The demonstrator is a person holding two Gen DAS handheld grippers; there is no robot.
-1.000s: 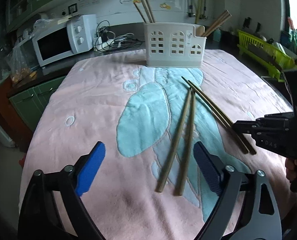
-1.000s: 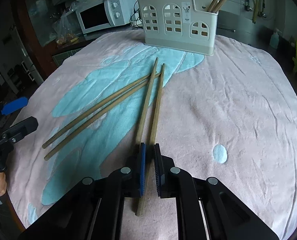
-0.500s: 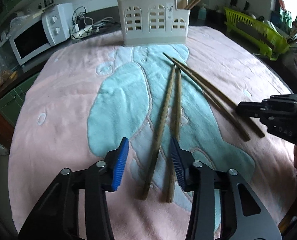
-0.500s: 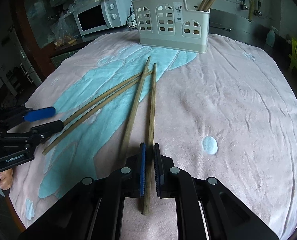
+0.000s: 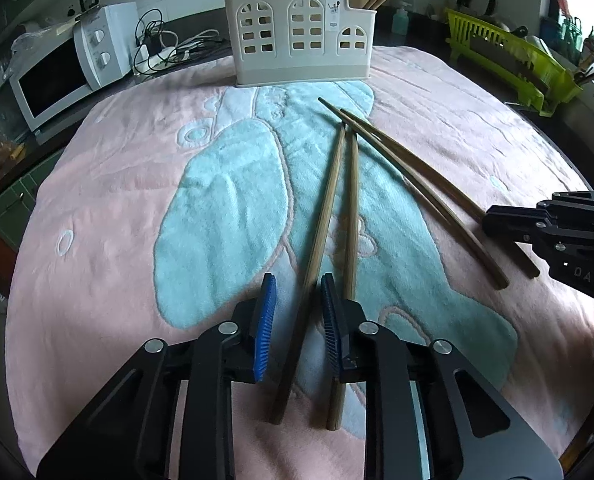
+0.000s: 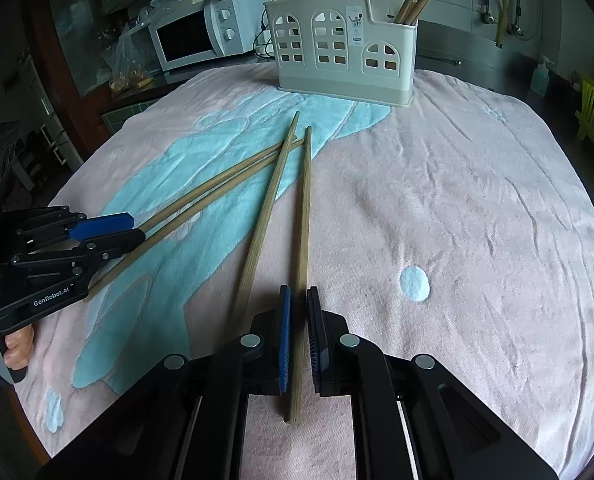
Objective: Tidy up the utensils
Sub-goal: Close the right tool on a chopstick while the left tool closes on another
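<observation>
Two pairs of wooden chopsticks lie on a pink and turquoise towel (image 5: 109, 184). My left gripper (image 5: 298, 292) straddles the left chopstick (image 5: 325, 216) of the near pair, its jaws closing, with a gap still showing beside the left pad. The twin chopstick (image 5: 352, 208) runs outside the right finger. In the right wrist view my right gripper (image 6: 298, 292) is shut on a chopstick (image 6: 303, 208); its neighbour (image 6: 267, 208) lies just to the left. A white utensil holder (image 5: 301, 40) with chopsticks stands at the far edge.
A white microwave (image 5: 69, 76) and tangled cables (image 5: 169, 44) sit behind the towel at the left. A lime-green dish rack (image 5: 509, 60) is at the far right. The towel's rounded edge drops off on all sides. A hand (image 6: 13, 348) grips the left tool's handle.
My left gripper came forward and down over the near pair, and its wide jaws narrowed around the left chopstick. The right gripper stayed shut on its chopstick and hardly moved.
</observation>
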